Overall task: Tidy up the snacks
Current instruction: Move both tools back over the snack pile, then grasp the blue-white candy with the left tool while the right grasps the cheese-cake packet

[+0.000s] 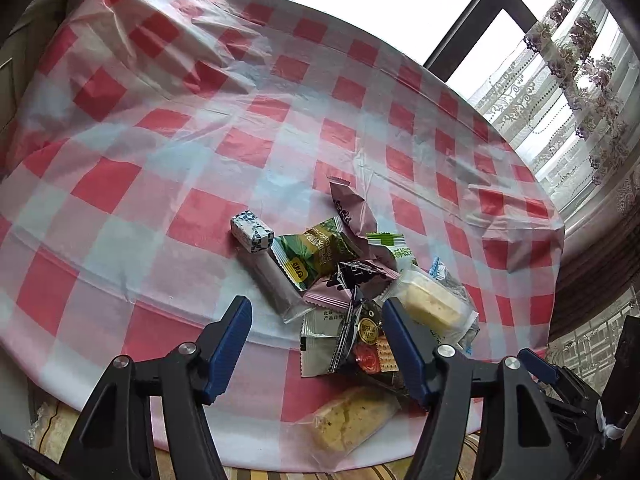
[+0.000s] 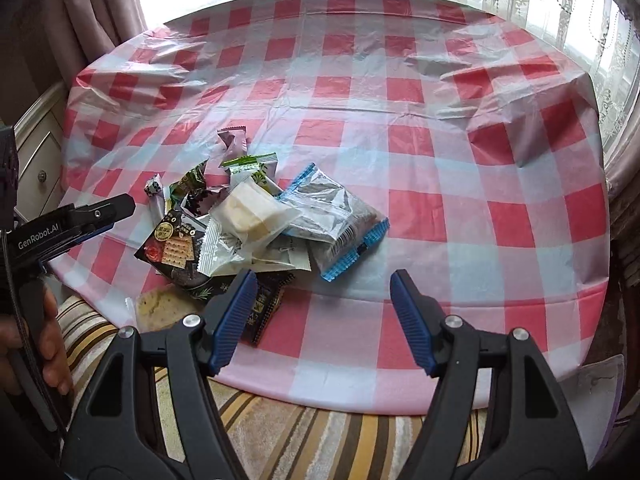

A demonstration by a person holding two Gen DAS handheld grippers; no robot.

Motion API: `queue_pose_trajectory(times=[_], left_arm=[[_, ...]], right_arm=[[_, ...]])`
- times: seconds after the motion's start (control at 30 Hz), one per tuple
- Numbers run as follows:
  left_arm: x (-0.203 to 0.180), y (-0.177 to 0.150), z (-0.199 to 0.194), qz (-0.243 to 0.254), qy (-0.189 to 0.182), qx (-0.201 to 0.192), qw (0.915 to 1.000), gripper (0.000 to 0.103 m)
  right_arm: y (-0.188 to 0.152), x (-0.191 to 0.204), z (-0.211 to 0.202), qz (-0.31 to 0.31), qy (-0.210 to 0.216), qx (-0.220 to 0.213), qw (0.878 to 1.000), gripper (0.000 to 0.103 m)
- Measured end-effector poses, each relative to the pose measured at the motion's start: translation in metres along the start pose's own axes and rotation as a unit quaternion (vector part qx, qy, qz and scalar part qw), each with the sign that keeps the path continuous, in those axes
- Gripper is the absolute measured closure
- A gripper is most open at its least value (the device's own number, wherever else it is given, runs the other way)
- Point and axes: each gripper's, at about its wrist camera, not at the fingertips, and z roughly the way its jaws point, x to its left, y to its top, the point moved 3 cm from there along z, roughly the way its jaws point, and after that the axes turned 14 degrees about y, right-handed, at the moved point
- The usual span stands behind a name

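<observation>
Daylit windows back a round tabletop (image 2: 440, 160) in red-check cloth, the snack pile (image 2: 248, 220) heaped near its 7 o'clock edge. Going left to right: the left hand-held gripper (image 1: 316, 344) hovers wide open and empty over the cracker packet (image 1: 368, 348); the right hand-held gripper (image 2: 322, 316) is equally open, empty. Best to lift top packets first, pinching a sealed edge so contents aren't crushed.

Both wrist views look down and forward over the near edge of the checked table (image 1: 280, 128). The left view sits close over the snack pile (image 1: 344, 280), at 6 o'clock; the right view stands farther back, the pile (image 2: 248, 216) at 9 o'clock. The 2 views share pile and tablecloth.
</observation>
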Motion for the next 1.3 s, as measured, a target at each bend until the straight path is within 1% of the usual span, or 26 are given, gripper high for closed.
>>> queue_pose_trajectory(times=[0.17,0.33,0.43,0.5,0.63,0.73,0.8,0.87,0.9,0.97,1.17,1.23,1.3], left_arm=[[0.009,0.012,0.016,-0.016,0.011,0.009,0.9998,0.043],[0.02,0.025,0.035,-0.035,0.032,0.018,0.9987,0.045],[0.022,0.032,0.045,-0.044,0.038,0.023,0.9981,0.046],[0.021,0.036,0.05,-0.043,0.049,0.022,0.9977,0.046],[0.022,0.04,0.065,-0.043,0.07,0.035,0.996,0.046],[0.022,0.041,0.069,-0.034,0.084,0.031,0.9955,0.05],[0.019,0.041,0.07,-0.02,0.094,0.025,0.995,0.058],[0.02,0.041,0.071,-0.012,0.105,0.021,0.9942,0.073],[0.02,0.04,0.071,-0.011,0.107,0.019,0.994,0.076],[0.022,0.04,0.07,-0.014,0.105,0.017,0.9942,0.081],[0.025,0.038,0.067,-0.024,0.095,0.014,0.9951,0.081],[0.025,0.038,0.064,-0.025,0.094,0.009,0.9952,0.081],[0.026,0.037,0.06,-0.025,0.094,0.002,0.9953,0.081]], right_arm=[[0.015,0.017,0.019,-0.039,0.011,0.004,0.999,0.031],[0.027,0.027,0.034,-0.064,0.019,0.01,0.998,0.031],[0.033,0.031,0.044,-0.082,0.021,0.017,0.996,0.031],[0.035,0.035,0.052,-0.093,0.024,0.023,0.995,0.031],[0.036,0.036,0.068,-0.104,0.024,0.04,0.994,0.031],[0.034,0.033,0.076,-0.103,0.026,0.05,0.993,0.031],[0.033,0.031,0.08,-0.1,0.024,0.056,0.993,0.033],[0.033,0.028,0.081,-0.094,0.023,0.057,0.994,0.041],[0.033,0.026,0.081,-0.09,0.025,0.057,0.994,0.043],[0.033,0.024,0.08,-0.084,0.031,0.056,0.994,0.051],[0.032,0.026,0.076,-0.081,0.039,0.049,0.995,0.055],[0.032,0.025,0.074,-0.077,0.044,0.045,0.995,0.057],[0.032,0.025,0.07,-0.07,0.048,0.039,0.996,0.057]])
